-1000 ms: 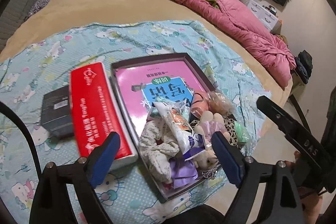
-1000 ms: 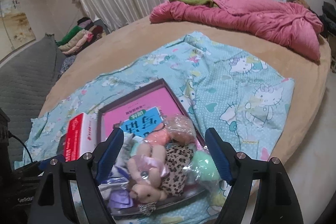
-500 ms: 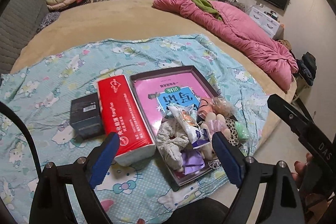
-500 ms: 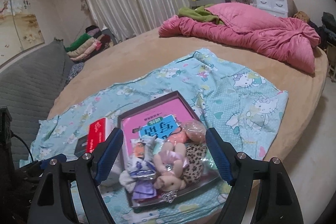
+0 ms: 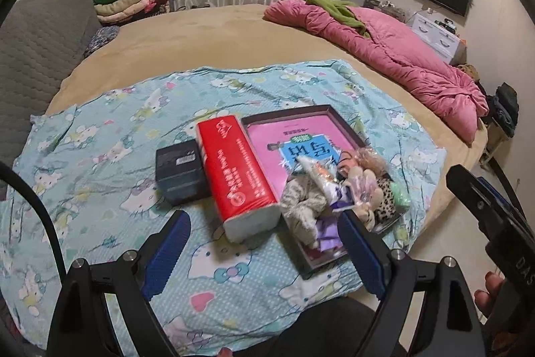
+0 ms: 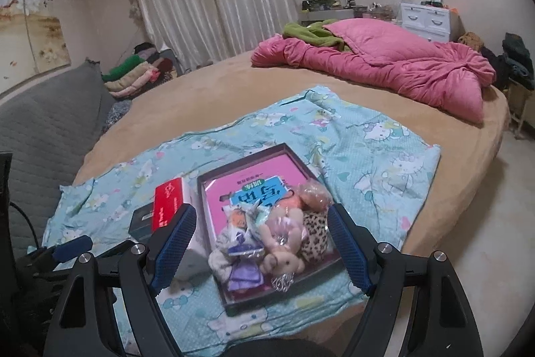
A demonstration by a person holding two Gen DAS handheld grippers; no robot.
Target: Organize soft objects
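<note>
1. Right now both grippers hang over the near edge of a round bed (image 6: 214, 79) with nothing between their fingers.
2. Left gripper (image 5: 264, 251): its blue-padded fingers (image 5: 167, 253) stand wide apart and empty, above the patterned sheet (image 5: 100, 149).
3. Right gripper (image 6: 260, 243): its fingers (image 6: 174, 240) are likewise spread wide and hold nothing; the tray shows between them in the right wrist view, but the pads are clear of it.
4. A dark tray (image 5: 287, 114) lies on the sheet near the bed's front edge, with a pink book (image 5: 301, 136) flat inside it.
5. The soft objects (image 6: 264, 240) are heaped in the near end of the tray, on top of the book: a pale plush toy (image 6: 281, 256), a leopard-print piece (image 6: 314, 233), a grey-white fabric bundle (image 5: 301, 203) and a purple item (image 6: 244, 273).
6. A red tissue pack (image 5: 234, 169) lies just beside the tray on its left, and a small dark box (image 5: 177, 169) sits against the pack's far side.
7. A pink quilt (image 6: 384, 62) is bunched at the far side of the bed.
</note>
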